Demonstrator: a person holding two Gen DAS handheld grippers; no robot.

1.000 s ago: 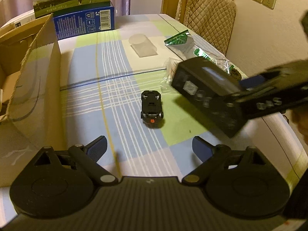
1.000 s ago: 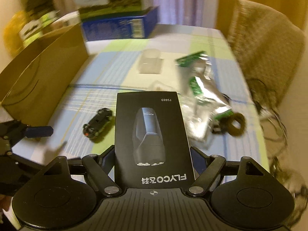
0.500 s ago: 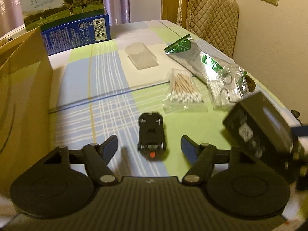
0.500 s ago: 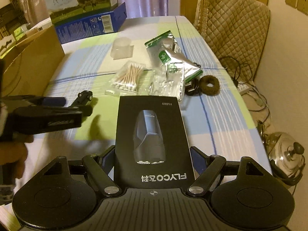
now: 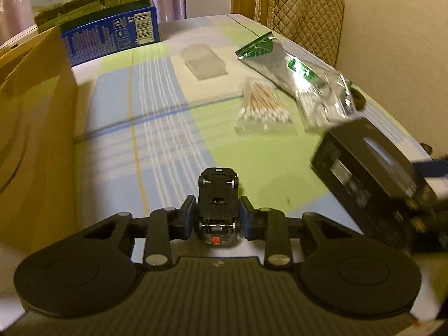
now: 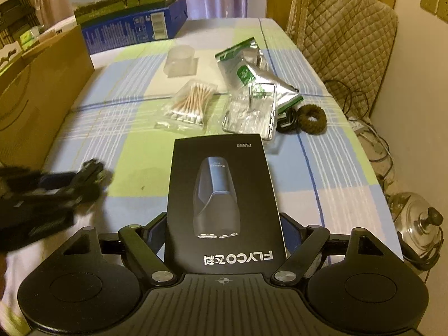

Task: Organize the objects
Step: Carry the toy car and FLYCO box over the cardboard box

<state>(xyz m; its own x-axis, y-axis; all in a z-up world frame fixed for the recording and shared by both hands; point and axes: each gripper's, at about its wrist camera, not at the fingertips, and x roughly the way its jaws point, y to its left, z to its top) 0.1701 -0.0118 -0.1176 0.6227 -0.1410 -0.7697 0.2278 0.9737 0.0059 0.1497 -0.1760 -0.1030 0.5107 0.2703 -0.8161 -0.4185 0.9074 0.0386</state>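
Observation:
My left gripper (image 5: pixel 217 215) is shut on a small black toy car (image 5: pixel 218 196), which lies upside down with its wheels up, just above the checked tablecloth. The car and the left gripper show blurred at the left of the right wrist view (image 6: pixel 89 173). My right gripper (image 6: pixel 224 232) is shut on a black FLYCO shaver box (image 6: pixel 224 196) and holds it above the table; the box shows at the right of the left wrist view (image 5: pixel 372 168).
An open cardboard box (image 5: pixel 30 128) stands at the left. A blue milk carton (image 5: pixel 109 25) stands at the back. On the cloth lie a clear plastic cup (image 6: pixel 180 61), a cotton swab bag (image 6: pixel 190 103), silver-green pouches (image 6: pixel 252 75), a brown hair tie (image 6: pixel 310 119). A quilted chair (image 6: pixel 341 36) stands to the right.
My left gripper moved forward to the toy car and closed on its sides. The right gripper with the shaver box drew back toward the right.

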